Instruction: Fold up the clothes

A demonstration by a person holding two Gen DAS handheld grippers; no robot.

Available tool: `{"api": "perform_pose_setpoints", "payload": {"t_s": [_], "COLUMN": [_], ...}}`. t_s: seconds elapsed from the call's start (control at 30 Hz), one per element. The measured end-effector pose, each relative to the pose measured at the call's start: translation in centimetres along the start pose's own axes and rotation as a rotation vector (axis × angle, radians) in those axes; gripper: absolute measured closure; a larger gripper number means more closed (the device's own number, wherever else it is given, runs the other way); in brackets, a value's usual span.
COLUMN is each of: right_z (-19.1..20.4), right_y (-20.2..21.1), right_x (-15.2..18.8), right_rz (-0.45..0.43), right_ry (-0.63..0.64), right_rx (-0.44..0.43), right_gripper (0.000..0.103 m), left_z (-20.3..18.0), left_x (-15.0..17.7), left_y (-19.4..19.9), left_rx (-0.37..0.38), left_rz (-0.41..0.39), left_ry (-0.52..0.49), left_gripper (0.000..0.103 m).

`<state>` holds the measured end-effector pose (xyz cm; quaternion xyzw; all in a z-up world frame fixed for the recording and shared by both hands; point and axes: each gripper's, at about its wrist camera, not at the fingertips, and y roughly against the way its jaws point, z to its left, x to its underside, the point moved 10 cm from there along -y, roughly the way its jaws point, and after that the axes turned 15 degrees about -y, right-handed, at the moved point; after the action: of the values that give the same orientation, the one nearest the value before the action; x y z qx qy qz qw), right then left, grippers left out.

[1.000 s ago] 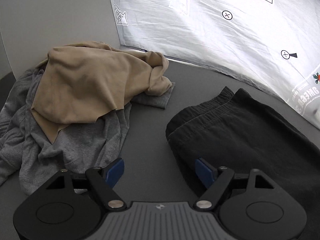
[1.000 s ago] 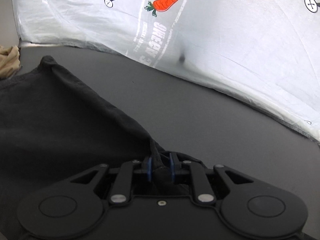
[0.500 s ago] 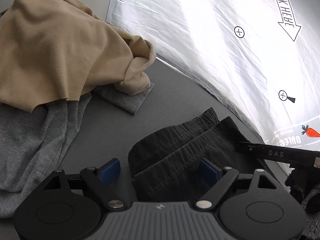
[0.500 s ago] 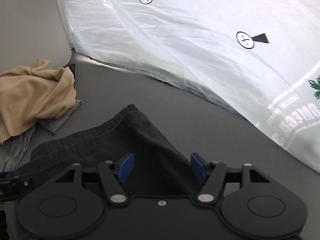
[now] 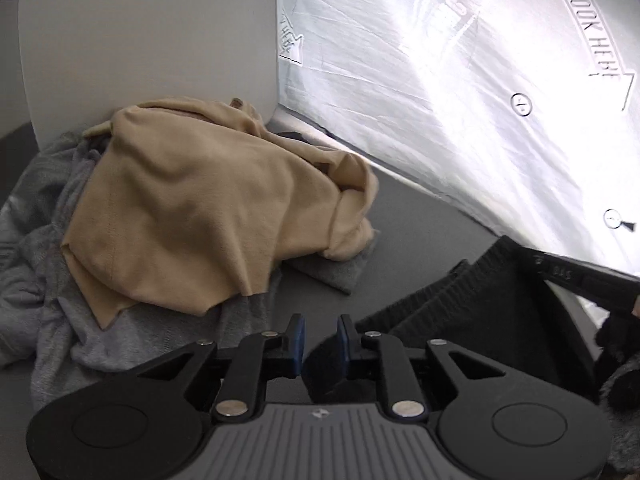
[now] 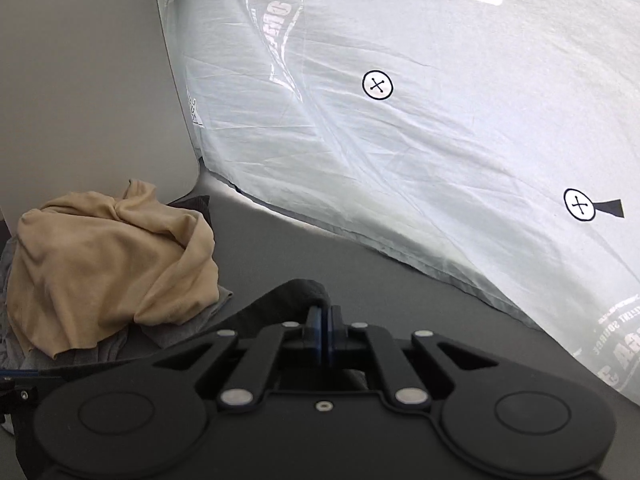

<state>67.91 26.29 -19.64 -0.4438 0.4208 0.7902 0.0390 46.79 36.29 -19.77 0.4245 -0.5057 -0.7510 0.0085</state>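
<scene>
Your left gripper (image 5: pixel 320 338) has its jaws drawn close on a fold of the black garment (image 5: pixel 472 316), pinched at its near-left corner; a little gap shows between the blue pads, filled with dark cloth. Your right gripper (image 6: pixel 323 320) is clamped tight on the same black garment (image 6: pixel 288 296) at its far edge, pads nearly meeting.

The garment lies on the dark worktop (image 5: pixel 420 220), right of centre, stretching from your left jaws rightward toward the right gripper, whose body shows at the right edge of the left view. Long axis runs roughly left-right between your two grips, judging by both views.

Tan garment (image 5: pixel 200 208) heaped over grey clothes (image 5: pixel 48 300), left and far, just beside the black one but apart from it. White printed sheet (image 6: pixel 440 140) behind.

With both corners held, lift evenly; the left hand is nearer the pile, so mind snagging it.
</scene>
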Motion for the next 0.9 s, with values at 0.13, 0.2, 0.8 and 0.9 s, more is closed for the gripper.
{"api": "perform_pose_setpoints", "payload": {"t_s": [0.13, 0.2, 0.8, 0.9], "right_z": [-2.2, -2.9, -2.3, -1.4], "right_y": [-4.9, -5.1, -3.7, -2.5], "right_x": [1.7, 1.9, 3.1, 2.2], "right_rz": [0.084, 0.090, 0.090, 0.038], "right_ry": [-0.076, -0.111, -0.073, -0.046], "right_rx": [0.056, 0.056, 0.057, 0.071], "right_gripper": [0.100, 0.099, 0.099, 0.100], "left_z": [2.0, 2.6, -3.6, -2.9], "left_x": [0.5, 0.7, 3.9, 2.7], "left_y": [-1.3, -1.3, -1.5, 0.0], "left_rx": [0.013, 0.106, 0.290, 0.269], "left_rz": [0.019, 0.018, 0.054, -0.001], "left_ry": [-0.022, 0.012, 0.173, 0.198], "left_gripper": [0.074, 0.061, 0.098, 0.099]}}
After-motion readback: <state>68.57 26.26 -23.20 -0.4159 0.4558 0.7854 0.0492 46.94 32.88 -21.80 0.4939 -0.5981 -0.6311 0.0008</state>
